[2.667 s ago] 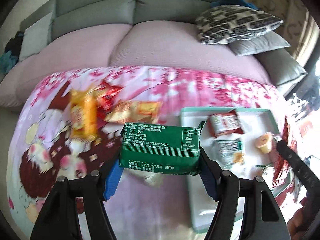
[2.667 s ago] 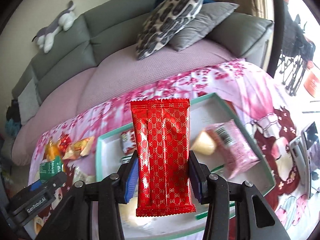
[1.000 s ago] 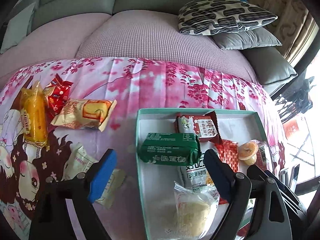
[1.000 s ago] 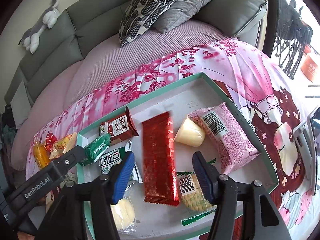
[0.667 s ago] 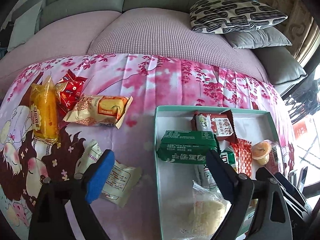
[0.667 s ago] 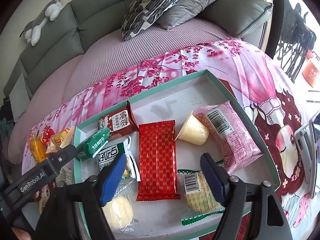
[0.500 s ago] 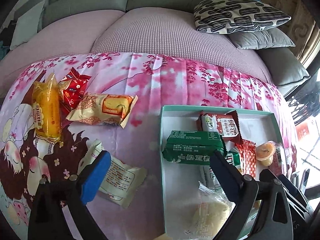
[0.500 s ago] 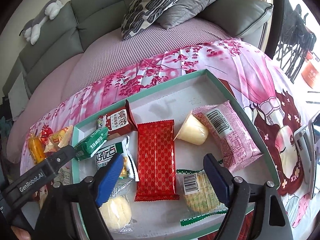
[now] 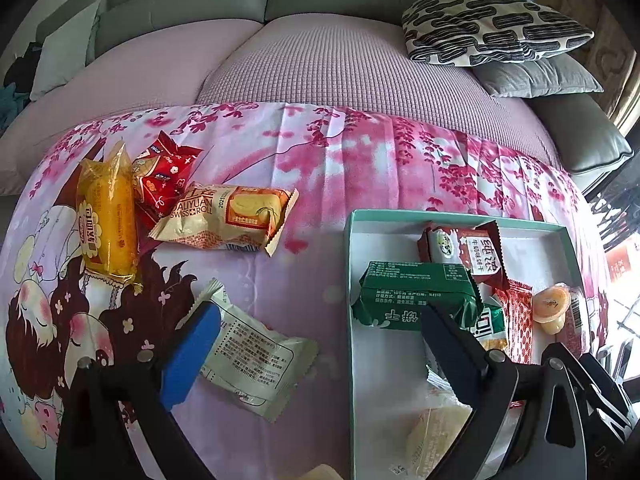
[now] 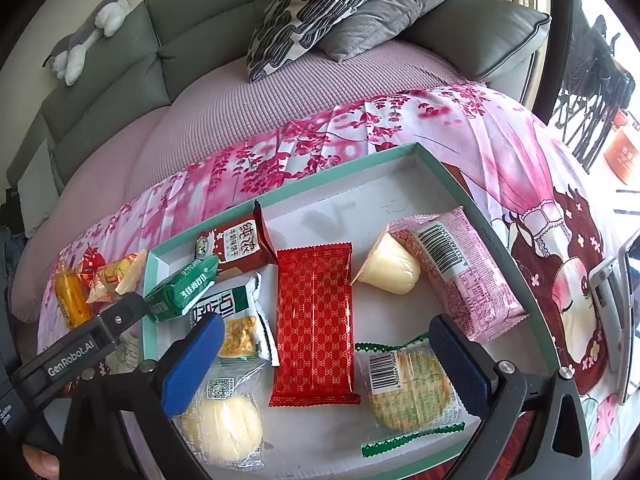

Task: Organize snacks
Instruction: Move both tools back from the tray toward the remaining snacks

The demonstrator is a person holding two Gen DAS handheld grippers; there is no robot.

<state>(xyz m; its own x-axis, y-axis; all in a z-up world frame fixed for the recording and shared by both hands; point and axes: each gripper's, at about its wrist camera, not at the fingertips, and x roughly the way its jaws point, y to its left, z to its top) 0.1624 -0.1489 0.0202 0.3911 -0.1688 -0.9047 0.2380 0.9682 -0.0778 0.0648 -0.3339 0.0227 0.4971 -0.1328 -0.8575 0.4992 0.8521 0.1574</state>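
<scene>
Both the left gripper (image 9: 316, 344) and right gripper (image 10: 326, 364) are hanging released and empty. Nearest, the red packet (image 10: 315, 328) and green packet (image 9: 416, 294) are lying inside the teal tray (image 9: 349, 264), gathered for tidiness. Farther left, the white packet (image 9: 256, 354), swiss roll (image 9: 226, 218) and orange cake (image 9: 106, 216) are waiting loose on the pink cloth (image 9: 320, 168), likely next.

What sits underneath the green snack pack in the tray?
The green snack pack leans on the tray rim and overlaps a white-and-green packet. Whatever else lies beneath is covered.
</scene>
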